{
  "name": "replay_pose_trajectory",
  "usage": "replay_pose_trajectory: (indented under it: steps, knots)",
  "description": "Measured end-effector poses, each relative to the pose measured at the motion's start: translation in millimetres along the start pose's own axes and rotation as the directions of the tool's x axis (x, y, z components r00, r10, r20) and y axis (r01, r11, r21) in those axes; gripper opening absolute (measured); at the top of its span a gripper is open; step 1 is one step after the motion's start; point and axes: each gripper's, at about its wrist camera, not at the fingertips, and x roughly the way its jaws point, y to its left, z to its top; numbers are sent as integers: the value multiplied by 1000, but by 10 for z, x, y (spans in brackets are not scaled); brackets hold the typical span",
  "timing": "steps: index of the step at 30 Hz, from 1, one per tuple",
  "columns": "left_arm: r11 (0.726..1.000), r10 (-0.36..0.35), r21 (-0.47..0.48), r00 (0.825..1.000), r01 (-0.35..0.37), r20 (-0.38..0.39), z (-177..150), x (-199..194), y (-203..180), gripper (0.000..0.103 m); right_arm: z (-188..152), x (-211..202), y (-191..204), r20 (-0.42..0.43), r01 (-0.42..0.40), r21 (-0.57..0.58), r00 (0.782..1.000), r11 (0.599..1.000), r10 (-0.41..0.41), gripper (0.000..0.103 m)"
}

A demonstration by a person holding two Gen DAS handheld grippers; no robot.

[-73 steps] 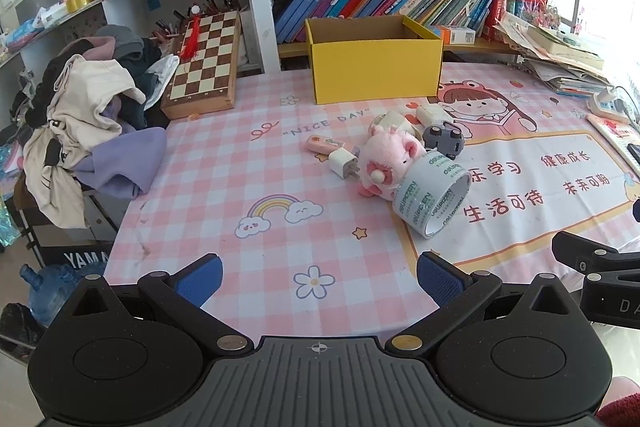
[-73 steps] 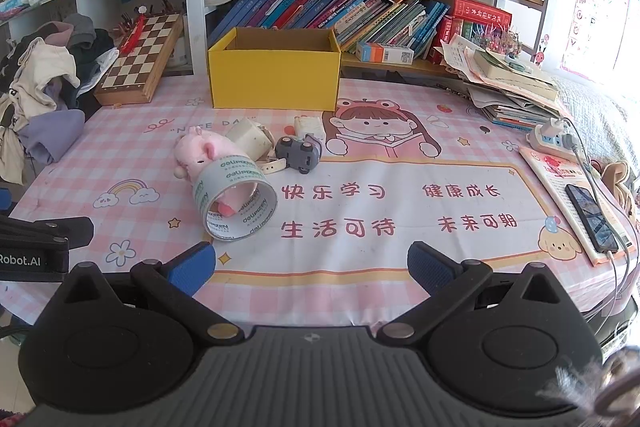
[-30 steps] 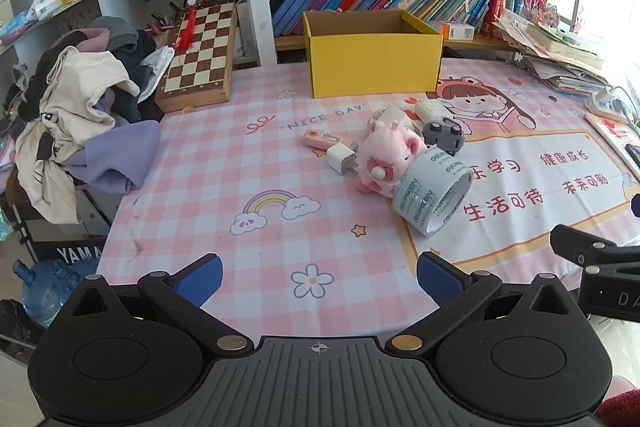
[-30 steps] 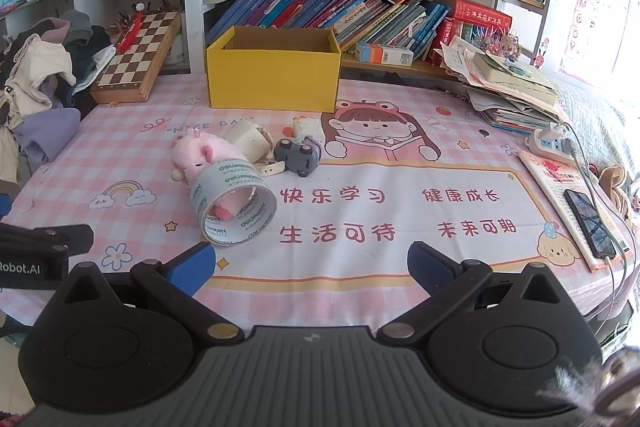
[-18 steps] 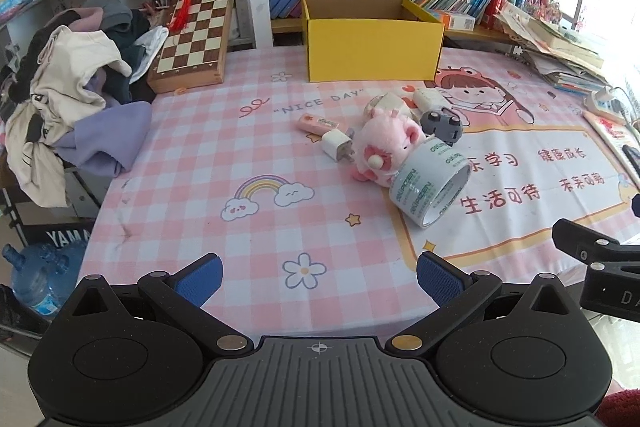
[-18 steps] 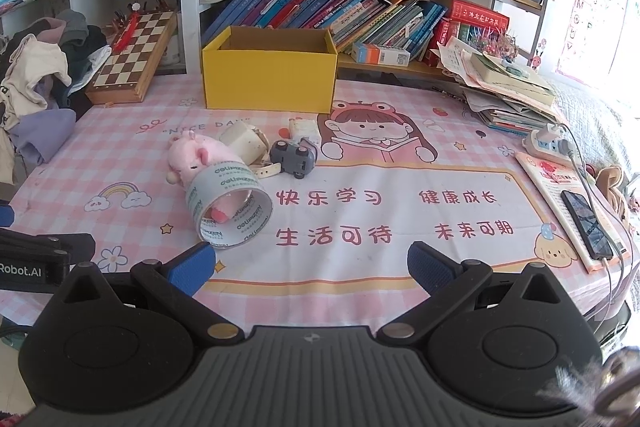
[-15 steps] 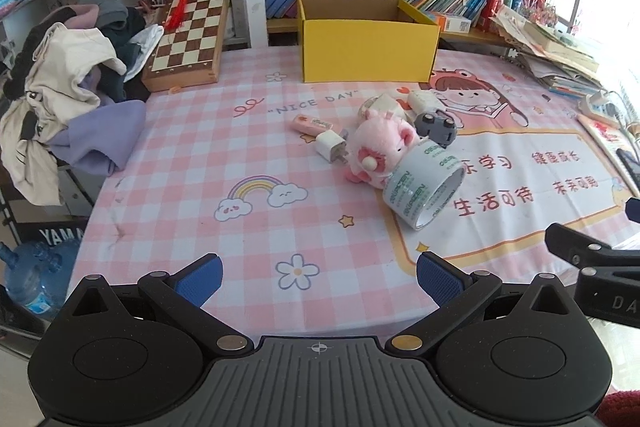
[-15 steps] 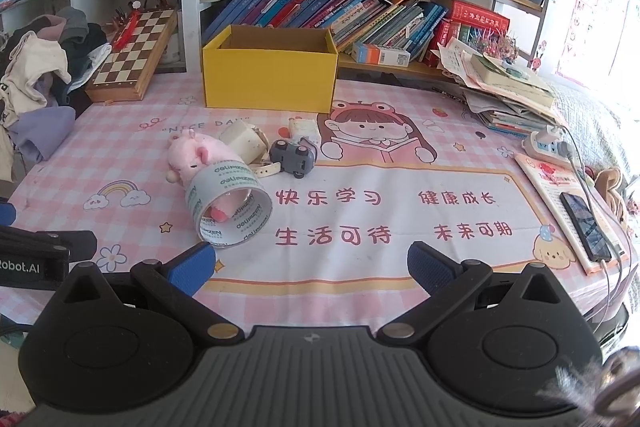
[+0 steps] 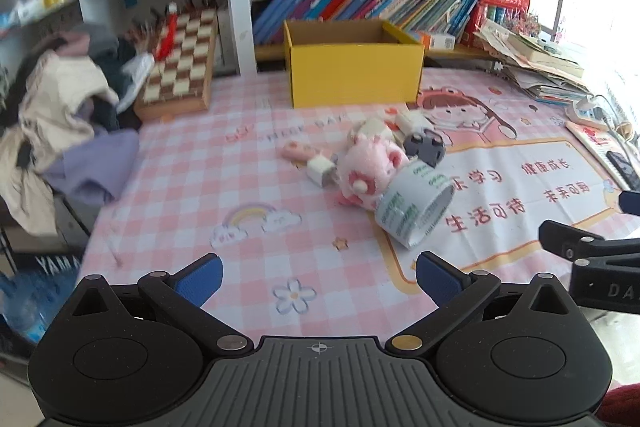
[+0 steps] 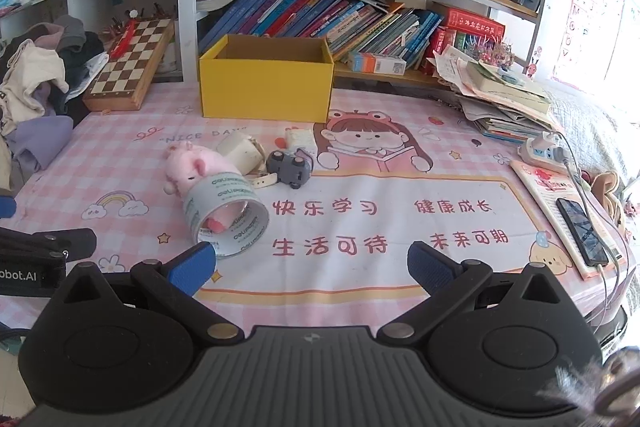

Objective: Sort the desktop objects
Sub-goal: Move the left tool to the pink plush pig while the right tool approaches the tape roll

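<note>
Far ahead of both tongs, the yellow box stands open-topped; its inside is hidden. The left gripper and right gripper gape wide, empty, over the table's near edge. The tape roll touches the pink plush, ahead-left of the right tongs.

Pink plush inside tape roll
</note>
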Motion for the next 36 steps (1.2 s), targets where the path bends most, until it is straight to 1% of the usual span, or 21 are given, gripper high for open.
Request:
replay_pose_trajectory:
  steps: [4,9,12,19,24,28,30,32,33,35,36]
  knots:
    - [1000,-8,-1,1000,8,15,28,18,-18,103,24,-5,-27,9,-13,-6,1000,1000,13,103]
    - [999,-47,-20,999,48,7,74,67,-34,103,57,107,-97,-41,-56,16,998,998,57,103]
    - [998,-39,-38,999,40,8,105,106,-24,103,82,191,-118,-57,-88,28,994,996,89,103]
    - [996,-21,-88,999,18,-38,169,275,6,103,164,371,-173,-74,-143,29,987,989,145,103]
    - [993,-38,-117,997,30,-64,208,387,3,103,229,540,-240,-103,-147,29,984,989,149,103]
    - [990,-50,-137,996,39,-72,241,486,-14,101,292,684,-334,-122,-173,40,977,984,176,101]
    - [989,-56,-143,996,45,-73,260,536,-35,98,322,766,-377,-137,-195,50,970,979,200,92]
    - [989,-60,-139,995,49,-78,284,593,-77,96,345,856,-401,-156,-227,52,960,973,232,81]
    - [989,-62,-136,995,51,-80,298,622,-98,96,356,904,-405,-167,-244,50,954,969,248,79]
    - [989,-59,-141,995,47,-81,334,672,-116,96,380,999,-399,-187,-278,41,941,960,281,71]
    - [989,-56,-144,995,44,-82,355,699,-122,96,392,1047,-388,-197,-296,35,934,955,297,70]
